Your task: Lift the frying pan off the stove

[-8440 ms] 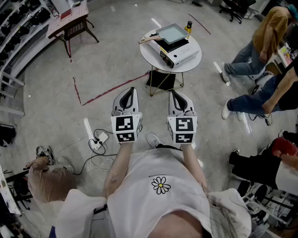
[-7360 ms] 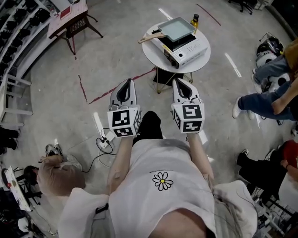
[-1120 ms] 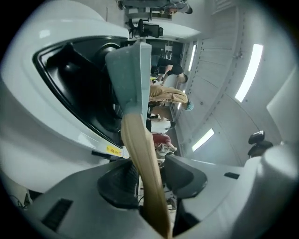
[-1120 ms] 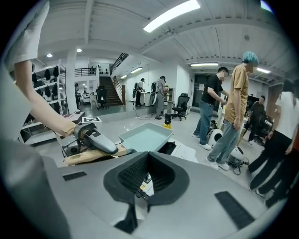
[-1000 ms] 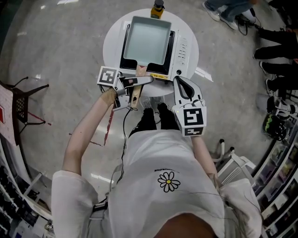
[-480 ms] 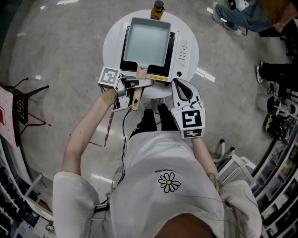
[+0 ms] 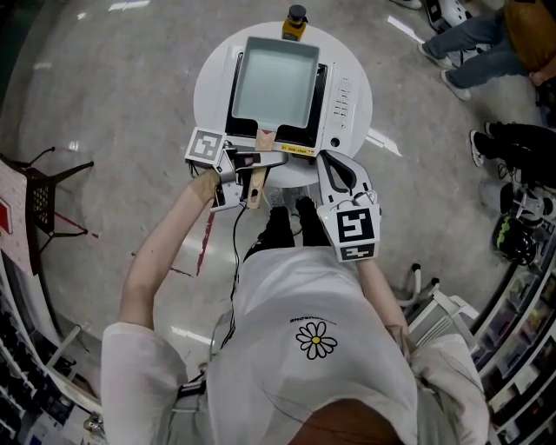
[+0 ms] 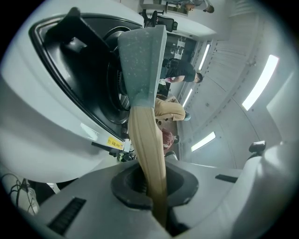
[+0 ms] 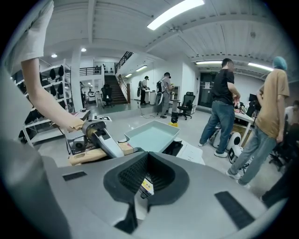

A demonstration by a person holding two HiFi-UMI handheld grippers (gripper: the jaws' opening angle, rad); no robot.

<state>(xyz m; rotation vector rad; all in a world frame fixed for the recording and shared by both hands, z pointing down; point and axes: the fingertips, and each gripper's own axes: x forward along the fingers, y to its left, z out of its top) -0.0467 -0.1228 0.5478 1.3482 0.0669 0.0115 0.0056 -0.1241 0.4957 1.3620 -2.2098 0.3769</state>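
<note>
A rectangular pale blue frying pan (image 7: 274, 78) sits on a white portable stove (image 7: 337, 96) on a round white table (image 7: 211, 80). Its wooden handle (image 7: 254, 187) points toward me. My left gripper (image 7: 256, 159) reaches in from the left and is shut on that handle. In the left gripper view the handle (image 8: 147, 149) runs down between the closed pads of the left gripper (image 8: 156, 200) and the pan (image 8: 142, 60) stands over the black burner. My right gripper (image 7: 334, 169) hovers at the table's near edge, shut and empty. The right gripper view shows the pan (image 9: 152, 133) ahead of the right gripper (image 9: 140, 196).
A yellow bottle with a black cap (image 7: 295, 22) stands at the table's far edge behind the stove. A black chair (image 7: 48, 200) is on the floor to the left. People's legs (image 7: 486, 35) are at the upper right. A cable (image 7: 234, 261) trails on the floor.
I walked up to the table from farther off. Over the last second the left gripper's jaws closed onto the wooden handle. The right gripper drifted slightly left. People at the upper right moved.
</note>
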